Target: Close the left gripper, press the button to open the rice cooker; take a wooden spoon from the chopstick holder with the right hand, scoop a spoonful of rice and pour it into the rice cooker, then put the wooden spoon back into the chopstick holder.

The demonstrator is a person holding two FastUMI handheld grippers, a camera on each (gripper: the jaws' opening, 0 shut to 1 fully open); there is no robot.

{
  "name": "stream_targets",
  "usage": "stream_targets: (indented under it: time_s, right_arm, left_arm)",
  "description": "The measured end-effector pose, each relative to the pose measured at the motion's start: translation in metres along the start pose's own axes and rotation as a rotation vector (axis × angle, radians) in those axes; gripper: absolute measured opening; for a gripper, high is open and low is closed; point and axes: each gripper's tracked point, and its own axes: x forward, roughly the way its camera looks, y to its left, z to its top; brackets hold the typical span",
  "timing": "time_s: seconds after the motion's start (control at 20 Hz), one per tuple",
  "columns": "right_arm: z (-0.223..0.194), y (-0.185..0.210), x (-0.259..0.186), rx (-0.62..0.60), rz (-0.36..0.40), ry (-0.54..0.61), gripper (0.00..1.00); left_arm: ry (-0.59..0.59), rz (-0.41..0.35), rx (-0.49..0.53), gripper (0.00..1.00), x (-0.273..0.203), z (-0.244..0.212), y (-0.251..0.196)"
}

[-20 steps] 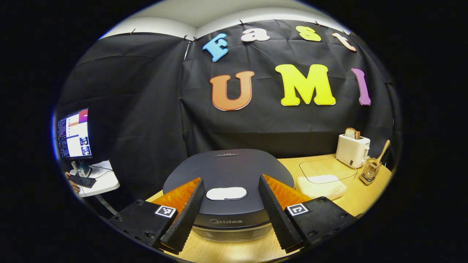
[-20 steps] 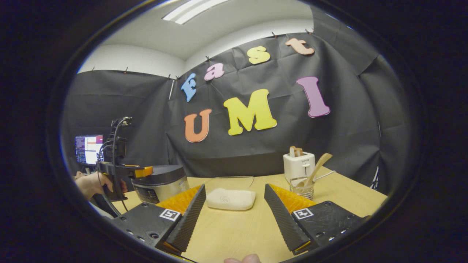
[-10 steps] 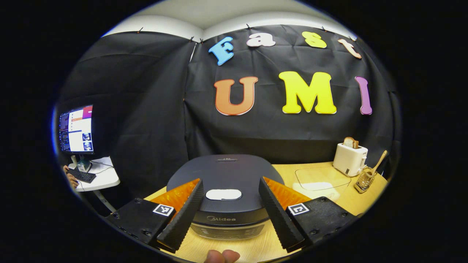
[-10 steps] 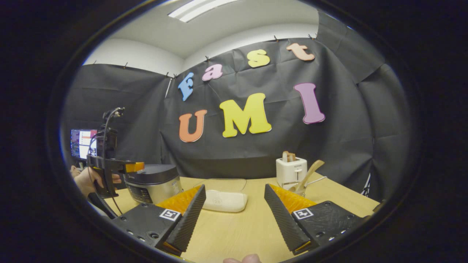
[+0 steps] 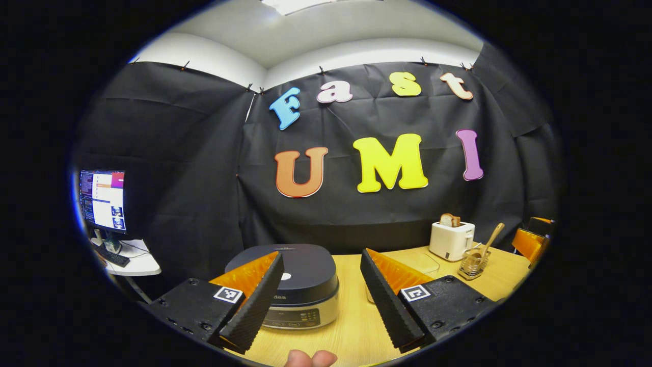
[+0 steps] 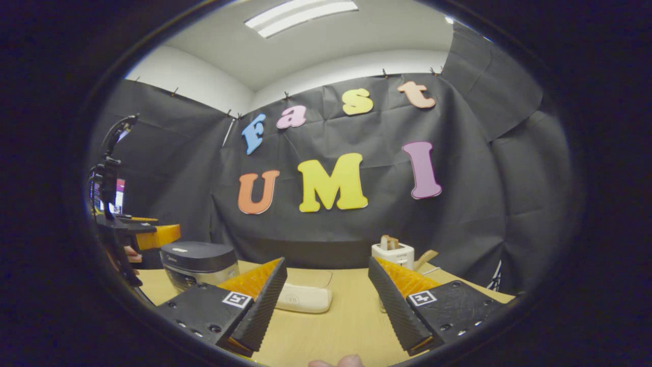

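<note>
Since the earlier frames the left gripper (image 5: 322,298) has drawn back and risen from the dark round-lidded rice cooker with a silver base (image 5: 298,285), which a second ago lay directly between and beneath its fingers and now stands farther off on the pale wooden table (image 5: 351,326), its lid shut. In the left gripper view the fingers are spread wide with nothing between them; a fingertip of the holding hand (image 5: 310,358) shows at the lower edge. The left finger overlaps the cooker's left side.

In the right gripper view the right gripper (image 6: 326,306) is likewise spread and empty above the table, with a fingertip (image 6: 336,362) at the bottom edge. Beyond its fingers lies the white oblong rice container with a clear lid (image 6: 300,297), near the middle of the table. To its left stands the cooker, with the left gripper held above and to its left.

Farther back on the right side of the table, seen from the left gripper view, the light wooden spoon (image 5: 490,239) leans upright in the small wire chopstick holder (image 5: 471,265), just beside a white toaster holding a slice of bread (image 5: 451,239). At far left a lit computer monitor (image 5: 102,200) stands on a small white side table (image 5: 133,262).
</note>
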Motion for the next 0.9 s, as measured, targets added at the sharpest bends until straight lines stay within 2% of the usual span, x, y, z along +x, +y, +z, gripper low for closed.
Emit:
stream_targets:
  time_s: [0.05, 0.1, 0.15, 0.2, 0.25, 0.3, 0.5, 0.55, 0.6, 0.65, 0.9]
  right_arm:
    - [0.003, 0.000, -0.001, -0.004, -0.009, -0.003, 0.91]
    - [0.006, -0.001, -0.002, -0.013, -0.021, -0.007, 0.91]
    - [0.010, -0.002, -0.004, -0.026, -0.032, -0.014, 0.91]
    - [0.014, -0.002, -0.006, -0.039, -0.042, -0.020, 0.95]
    - [0.017, 0.000, -0.009, -0.053, -0.050, -0.025, 0.95]
    - [0.018, 0.003, -0.012, -0.067, -0.056, -0.024, 0.95]
    - [0.022, 0.022, -0.025, -0.088, -0.053, -0.022, 0.95]
    - [0.024, 0.025, -0.026, -0.096, -0.055, -0.022, 0.95]
    - [0.024, 0.027, -0.027, -0.103, -0.059, -0.018, 0.99]
    - [0.024, 0.030, -0.027, -0.102, -0.062, -0.017, 0.96]
    - [0.032, 0.041, -0.031, -0.126, -0.072, -0.022, 0.96]
  left_arm:
    - [0.000, -0.009, 0.006, 0.96, -0.007, -0.001, -0.004]
    - [-0.004, -0.014, 0.012, 0.90, -0.012, -0.001, -0.007]
    - [-0.015, -0.022, 0.023, 0.96, -0.018, -0.001, -0.010]
    - [-0.032, -0.026, 0.027, 0.96, -0.023, 0.002, -0.011]
    - [-0.045, -0.033, 0.023, 0.90, -0.028, 0.003, -0.013]
    - [-0.049, -0.049, 0.015, 0.96, -0.032, 0.000, -0.018]
    - [-0.061, -0.085, 0.003, 0.96, -0.046, 0.002, -0.026]
    - [-0.071, -0.090, 0.010, 1.00, -0.049, 0.003, -0.025]
    - [-0.062, -0.091, 0.021, 0.96, -0.050, 0.003, -0.022]
    - [-0.060, -0.084, 0.021, 0.96, -0.052, 0.002, -0.017]
    - [-0.076, -0.116, 0.041, 0.96, -0.054, 0.007, -0.023]
